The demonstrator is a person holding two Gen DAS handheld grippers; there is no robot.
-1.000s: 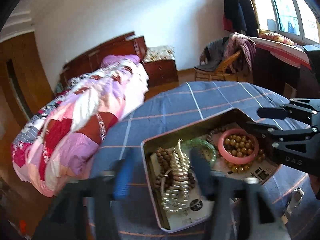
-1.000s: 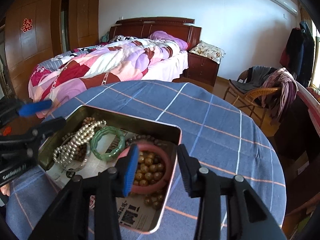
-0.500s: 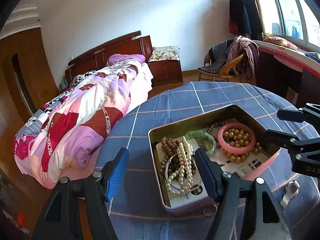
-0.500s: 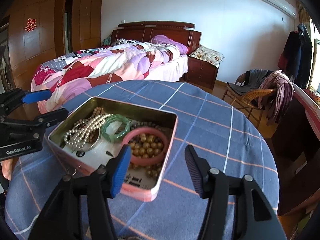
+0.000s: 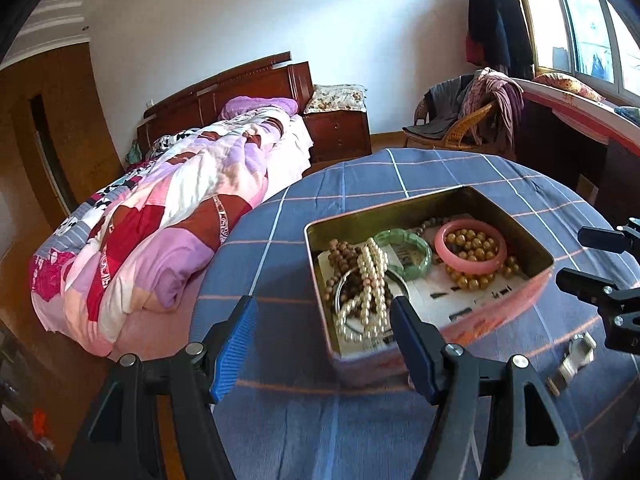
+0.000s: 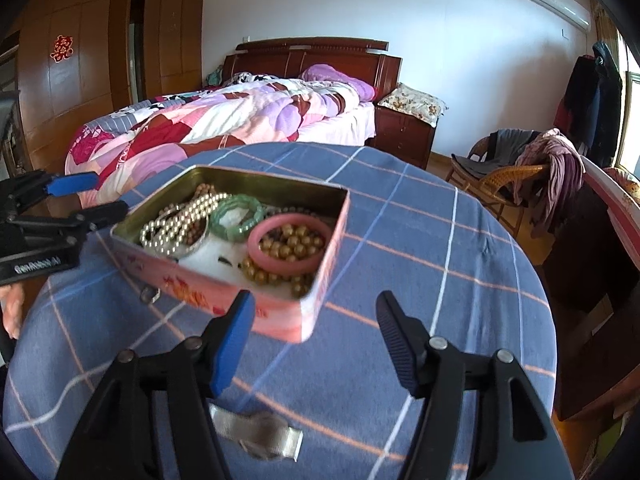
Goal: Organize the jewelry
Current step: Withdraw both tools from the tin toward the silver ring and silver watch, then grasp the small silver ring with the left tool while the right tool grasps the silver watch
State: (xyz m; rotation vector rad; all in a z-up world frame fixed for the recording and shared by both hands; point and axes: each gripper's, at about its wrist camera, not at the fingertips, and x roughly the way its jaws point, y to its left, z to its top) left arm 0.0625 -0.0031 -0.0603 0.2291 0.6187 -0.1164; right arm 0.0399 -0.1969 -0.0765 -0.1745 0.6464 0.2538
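So the jewelry's mostly piled in the open pink tin (image 5: 424,276) sitting on the counter (image 6: 420,240), which is covered in a blue checked cloth. Inside can be seen a pearl necklace (image 5: 366,296), a green bangle (image 5: 406,250), a pink bangle (image 5: 472,246) with golden beads (image 5: 474,242) heaped in and around it, and some brown wooden beads (image 5: 344,258). A metal watch (image 6: 256,432) is left lying loose on the cloth, just in front of the tin, between it and the right tool (image 6: 314,334).

Both tools are spread wide with nothing pinched: the left tool (image 5: 320,340) is hovering at the tin's near left corner, the right one just short of the near right side.

Handling-wise, the watch is probably the piece to be dealt with next. It looks light, with a flexible link band that'll flop and slide on smooth metal, so it's best taken across the band near the case, flat on. The bangles are rigid and likely brittle if they're jade or glass, so the rim should be gripped gently. The strands are limp and tangle-prone; a bunched section should be pinched rather than one bead. The tin itself seems thin and easily shoved.
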